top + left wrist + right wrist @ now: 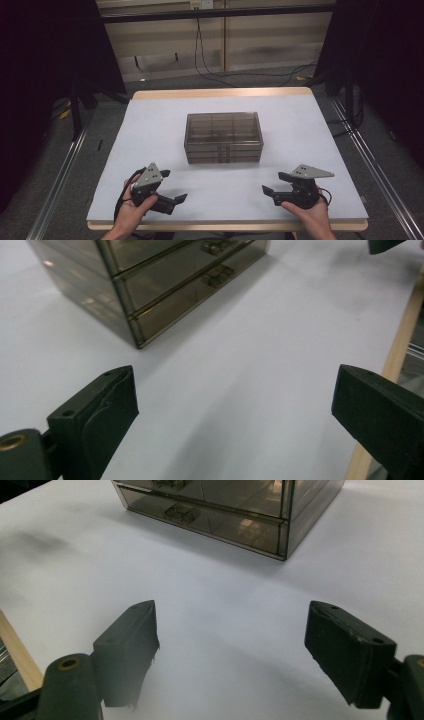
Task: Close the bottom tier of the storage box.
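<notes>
1. Drawer box point(223, 137): smoky see-through plastic, sits square at mid-table on the white sheet point(150, 150), front face toward the person. Nothing touches it. The high view suggests a stack of shallow drawers; the left gripper view shows at least three fronts, the lower two with small pull tabs point(218, 274) near the centre line. Contents: cannot tell through the tint.

2. Left gripper point(174, 186): held low near the table's front edge, well apart from the box, jaws spread wide with nothing between them. Its own view has the box's near corner point(134, 335) ahead and to the left.

3. Right gripper point(275, 183): mirrors it on the other side, also near the front edge, jaws wide apart and empty. Its view looks at the bottom drawer's tab point(180, 513).

4. Judged step: approach, most likely to pull a drawer. Neither gripper is committed yet.

5. To do it well: bring one gripper in level with the chosen tab, jaws narrowed first, since the tabs are small and the fronts close-stacked. Pinch the tab top and bottom, not the drawer edge.

6. The box looks light and the sheet smooth; a straight pull may drag the whole unit forward. Brace the top or side with the other gripper.

7. Pull along the drawer's run, not upward.
</notes>
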Action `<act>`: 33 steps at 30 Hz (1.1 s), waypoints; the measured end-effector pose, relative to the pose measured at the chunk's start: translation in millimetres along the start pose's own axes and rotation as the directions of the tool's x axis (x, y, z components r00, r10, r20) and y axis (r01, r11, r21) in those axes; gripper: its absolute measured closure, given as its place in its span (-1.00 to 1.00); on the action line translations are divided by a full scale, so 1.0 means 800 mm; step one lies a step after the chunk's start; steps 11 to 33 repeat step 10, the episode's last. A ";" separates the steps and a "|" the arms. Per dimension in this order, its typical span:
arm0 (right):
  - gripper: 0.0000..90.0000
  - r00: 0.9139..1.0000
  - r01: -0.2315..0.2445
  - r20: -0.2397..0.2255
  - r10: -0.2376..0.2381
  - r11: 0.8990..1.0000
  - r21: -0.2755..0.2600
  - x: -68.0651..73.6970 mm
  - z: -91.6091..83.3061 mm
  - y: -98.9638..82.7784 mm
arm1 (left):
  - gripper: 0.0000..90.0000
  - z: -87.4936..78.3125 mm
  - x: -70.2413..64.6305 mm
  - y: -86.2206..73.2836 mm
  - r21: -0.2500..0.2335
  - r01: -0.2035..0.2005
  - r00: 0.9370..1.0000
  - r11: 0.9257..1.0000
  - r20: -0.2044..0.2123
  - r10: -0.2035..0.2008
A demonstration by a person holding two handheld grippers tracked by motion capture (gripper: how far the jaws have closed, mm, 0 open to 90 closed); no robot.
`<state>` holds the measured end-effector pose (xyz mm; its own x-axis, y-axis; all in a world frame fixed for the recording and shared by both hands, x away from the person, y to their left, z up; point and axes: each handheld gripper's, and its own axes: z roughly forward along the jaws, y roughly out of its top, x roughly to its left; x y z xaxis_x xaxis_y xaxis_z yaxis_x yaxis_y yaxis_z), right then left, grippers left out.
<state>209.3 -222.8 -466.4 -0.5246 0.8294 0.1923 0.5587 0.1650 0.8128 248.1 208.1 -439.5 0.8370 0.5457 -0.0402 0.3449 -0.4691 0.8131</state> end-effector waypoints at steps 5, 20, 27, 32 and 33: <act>-0.55 1.000 -0.002 0.008 0.002 1.000 -0.004 0.000 -0.002 0.000 | -0.91 -0.006 0.006 -0.024 -0.038 0.092 0.995 0.995 -0.034 -0.093; -0.59 1.000 -0.010 0.018 0.010 1.000 -0.007 -0.003 -0.003 0.000 | -0.91 -0.010 0.019 -0.036 -0.042 0.112 0.993 0.993 -0.020 -0.113; -0.59 1.000 -0.010 0.018 0.010 1.000 -0.007 -0.003 -0.003 0.000 | -0.91 -0.010 0.019 -0.036 -0.042 0.112 0.993 0.993 -0.020 -0.113; -0.59 1.000 -0.010 0.018 0.010 1.000 -0.007 -0.003 -0.003 0.000 | -0.91 -0.010 0.019 -0.036 -0.042 0.112 0.993 0.993 -0.020 -0.113; -0.59 1.000 -0.010 0.018 0.010 1.000 -0.007 -0.003 -0.003 0.000 | -0.91 -0.010 0.019 -0.036 -0.042 0.112 0.993 0.993 -0.020 -0.113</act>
